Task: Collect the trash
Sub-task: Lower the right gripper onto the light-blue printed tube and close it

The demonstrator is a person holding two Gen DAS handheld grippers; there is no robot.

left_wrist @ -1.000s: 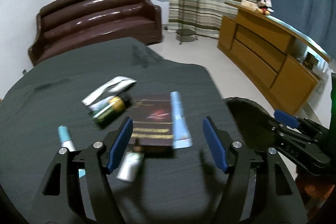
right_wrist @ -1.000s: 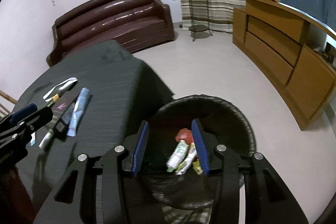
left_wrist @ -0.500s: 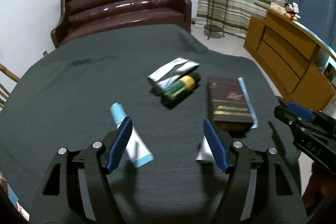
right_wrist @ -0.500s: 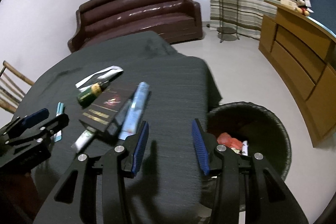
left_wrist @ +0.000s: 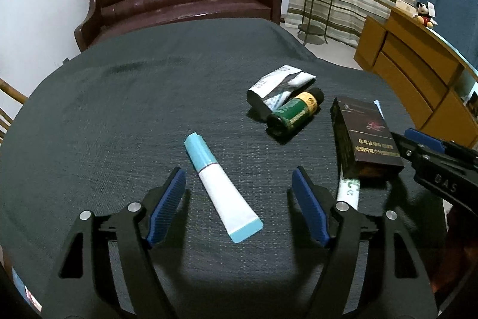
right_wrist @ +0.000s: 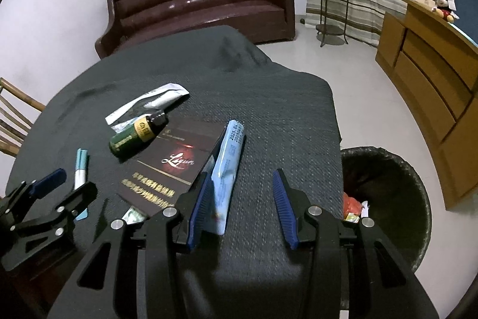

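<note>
Your left gripper (left_wrist: pixel 239 205) has its fingers spread around one white tube with teal ends (left_wrist: pixel 219 189); your right gripper (right_wrist: pixel 240 205) is spread too, its left finger beside one pale blue sachet (right_wrist: pixel 228 169). Farther in on the dark woven counter (left_wrist: pixel 119 109) lie one glossy dark box (right_wrist: pixel 176 163), one green bottle (left_wrist: pixel 294 112) and one crumpled foil wrapper (left_wrist: pixel 279 82). A black bin (right_wrist: pixel 388 199) stands below the counter's right edge, a brown leather sofa (left_wrist: pixel 182 2) beyond.

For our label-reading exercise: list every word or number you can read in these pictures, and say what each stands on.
"Liqun": dark box.
"2025 04": light blue sachet; lines below blurred.
"DAS": right gripper body.
Gold Chinese lines on the box, green bottle label, foil packet: too blurred.
</note>
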